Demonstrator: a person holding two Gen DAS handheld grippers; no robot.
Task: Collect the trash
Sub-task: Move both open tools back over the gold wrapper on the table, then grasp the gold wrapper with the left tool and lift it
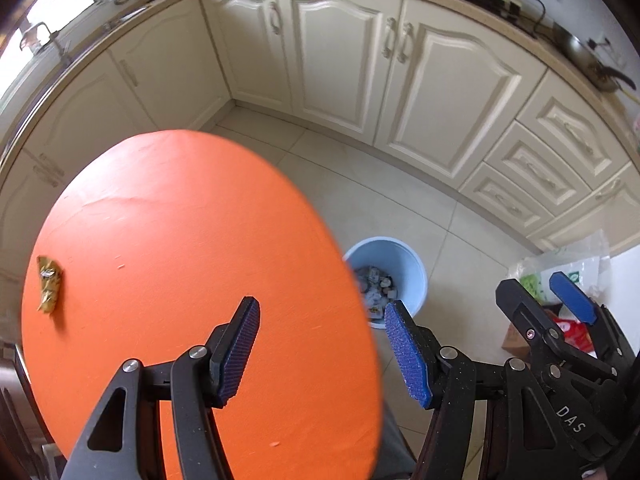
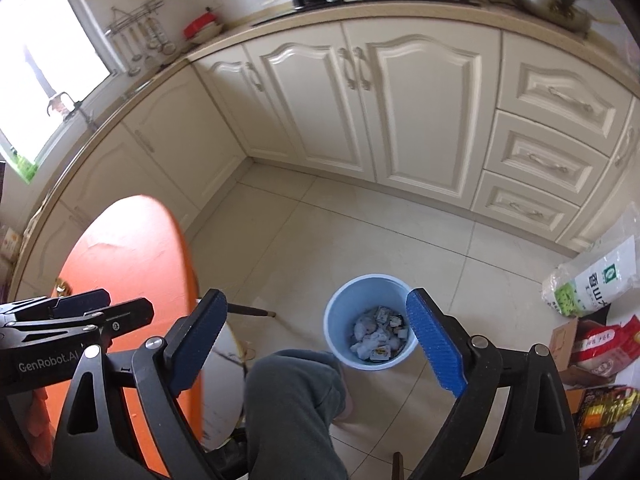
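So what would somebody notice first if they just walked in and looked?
Probably the big bright orange table, with one crumpled yellow wrapper lying near its left edge. Next, the light blue bin on the tiled floor to the table's right, already holding crumpled paper and small packets. The left gripper and right gripper both hang open and empty in front.

From my left camera, a wrapper [image 1: 49, 285] lies on the surface [image 1: 168, 240] at its far left edge; right of the surface, a bin [image 1: 394, 268] stands on the floor [image 1: 360, 184], crumpled trash [image 1: 376, 288] inside; cabinets [image 1: 340, 60] run behind.
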